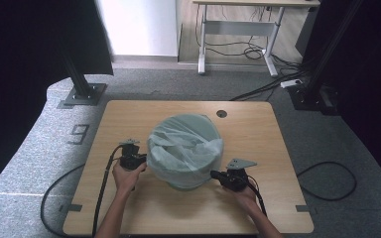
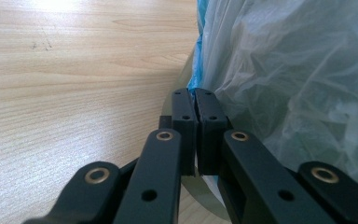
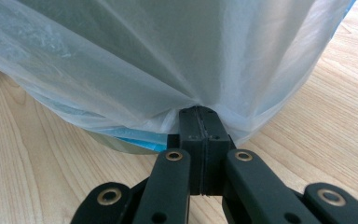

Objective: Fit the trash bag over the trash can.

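Translucent plastic liner (image 1: 186, 148) drapes a bin (image 1: 183, 184) on the worktop (image 1: 258, 129); left claw (image 2: 195, 93) and right claw (image 3: 199, 111) each pinch its edge.

Black left claw (image 2: 196, 100), brass pivot bushings; right claw (image 3: 199, 116) alike; forearms apparently sleeveless.

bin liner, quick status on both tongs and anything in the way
Left tongs shut on bin liner edge. Right tongs shut on its lower hem. Liner draped over bin on table. Nothing in the way.
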### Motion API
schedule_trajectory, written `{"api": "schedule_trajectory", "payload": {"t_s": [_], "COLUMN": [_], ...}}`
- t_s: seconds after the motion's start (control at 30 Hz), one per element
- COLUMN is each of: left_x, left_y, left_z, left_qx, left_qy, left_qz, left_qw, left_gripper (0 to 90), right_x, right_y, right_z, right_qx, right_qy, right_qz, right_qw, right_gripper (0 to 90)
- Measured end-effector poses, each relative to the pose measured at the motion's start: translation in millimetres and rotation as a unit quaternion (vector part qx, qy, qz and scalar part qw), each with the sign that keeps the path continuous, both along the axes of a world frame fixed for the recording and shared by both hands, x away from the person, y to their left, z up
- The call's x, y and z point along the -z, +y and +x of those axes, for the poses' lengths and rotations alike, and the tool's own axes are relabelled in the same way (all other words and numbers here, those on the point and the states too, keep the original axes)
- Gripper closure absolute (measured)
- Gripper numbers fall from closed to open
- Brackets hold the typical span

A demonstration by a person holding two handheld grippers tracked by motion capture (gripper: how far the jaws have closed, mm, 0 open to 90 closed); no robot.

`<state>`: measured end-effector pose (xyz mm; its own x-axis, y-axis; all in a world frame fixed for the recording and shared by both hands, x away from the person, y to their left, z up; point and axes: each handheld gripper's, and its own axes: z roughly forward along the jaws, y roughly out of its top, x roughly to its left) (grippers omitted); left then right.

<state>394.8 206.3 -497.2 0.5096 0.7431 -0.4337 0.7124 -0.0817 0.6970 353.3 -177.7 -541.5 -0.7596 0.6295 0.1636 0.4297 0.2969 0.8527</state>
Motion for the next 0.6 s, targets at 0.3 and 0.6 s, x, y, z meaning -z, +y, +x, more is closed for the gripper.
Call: {"api": "schedule_trajectory", "payload": {"t_s": [0.3,0.6], "left_x": [-4.7,5.8], "left_y": [4.7,5.5], "left_z": [-3.4,-4.7], "left_qx": [-0.001,0.002], "left_qy": [-0.006,0.008], "left_qz": [-0.007,0.002], "left_qw": [1.0,1.0], "left_gripper": [85.5,85.0], "right_x": [-3.8,4.2], "right_y": [-10.4,-12.3], "right_z": [-0.3,-4.8], "right_qx": [0.008,-0.001], "right_qy": [-0.001,0.017], "right_qz": [0.021,0.019], "right_qw": [0.9997,0.9997], "right_gripper": [87.2,87.7]}}
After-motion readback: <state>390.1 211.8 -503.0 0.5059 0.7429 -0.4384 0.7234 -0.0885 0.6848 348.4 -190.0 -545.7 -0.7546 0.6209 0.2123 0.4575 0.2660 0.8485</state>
